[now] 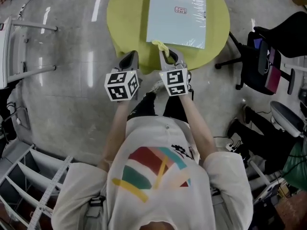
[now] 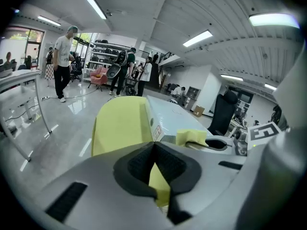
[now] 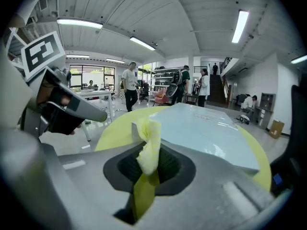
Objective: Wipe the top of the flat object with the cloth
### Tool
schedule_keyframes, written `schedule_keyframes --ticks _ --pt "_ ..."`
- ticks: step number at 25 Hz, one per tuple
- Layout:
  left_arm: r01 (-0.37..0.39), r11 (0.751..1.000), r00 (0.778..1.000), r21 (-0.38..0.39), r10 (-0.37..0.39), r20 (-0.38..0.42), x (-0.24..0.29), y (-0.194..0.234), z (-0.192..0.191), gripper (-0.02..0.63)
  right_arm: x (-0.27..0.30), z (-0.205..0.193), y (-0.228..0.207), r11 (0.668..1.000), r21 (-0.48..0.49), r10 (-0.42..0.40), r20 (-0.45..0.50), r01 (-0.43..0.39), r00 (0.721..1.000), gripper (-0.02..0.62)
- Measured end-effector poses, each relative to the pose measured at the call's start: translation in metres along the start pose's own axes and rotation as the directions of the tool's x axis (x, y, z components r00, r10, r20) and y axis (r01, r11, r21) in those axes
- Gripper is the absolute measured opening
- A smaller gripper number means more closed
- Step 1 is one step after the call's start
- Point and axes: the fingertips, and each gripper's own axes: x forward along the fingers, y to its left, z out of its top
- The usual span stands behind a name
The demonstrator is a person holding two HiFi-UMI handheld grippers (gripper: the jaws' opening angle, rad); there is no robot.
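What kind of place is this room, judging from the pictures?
Probably an open office or lab workspace: a black office chair beside a round yellow table, a polished floor, ceiling strip lights and a staircase.

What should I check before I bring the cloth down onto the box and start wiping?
1. Cloth gripped: ok. The right hand-held gripper has its jaws shut on it, and a tuft sticks out past the tips.
2. Cloth over the top of the box: not ok. It is at the near corner, short of the top.
3. Box top free of things: ok. Only a small label shows.
4. Box lying flat on the table: ok.
5. Left hand-held gripper out of the way: ok. It is shut and empty, beside the right one and short of the box.
6. Cloth touching the box: cannot tell.
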Motion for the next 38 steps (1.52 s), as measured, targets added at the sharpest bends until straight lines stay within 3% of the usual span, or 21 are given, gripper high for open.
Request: schedule_keyframes --ticks 8,14,24,28,33,38 --pt "0.06 0.998 0.998 0.019 -0.06 -0.012 0.034 -0.054 0.009 0.014 -0.055 -0.038 -0.088 0.977 0.112 -0.177 -0.036 0.179 0.984 0.029" --pt "0.12 0.991 0.992 0.059 -0.118 -0.036 0.056 -0.101 0.01 0.014 -0.082 -0.058 -0.133 0.962 0.137 -0.233 -0.052 0.238 0.971 0.029" --pt "0.146 0.986 0.989 0.084 -0.144 -0.024 0.074 -0.145 0.023 0.014 -0.093 -0.065 -0.152 0.97 0.149 -0.187 -0.036 0.191 0.982 0.029" --pt "0.136 0.987 0.991 0.083 -0.137 0.0 0.07 -0.144 0.028 0.014 -0.109 -0.044 -0.157 0.977 0.142 -0.165 0.033 0.159 0.986 0.029" --pt "0.119 0.992 0.992 0.035 -0.12 0.023 0.068 -0.128 0.032 0.014 -0.112 -0.012 -0.197 0.977 0.103 -0.199 0.123 0.187 0.972 0.028" --pt "0.078 0.997 0.996 0.024 -0.079 0.029 0.063 -0.12 0.034 0.014 -0.057 0.014 -0.267 0.986 0.13 -0.124 0.149 0.105 0.981 0.028"
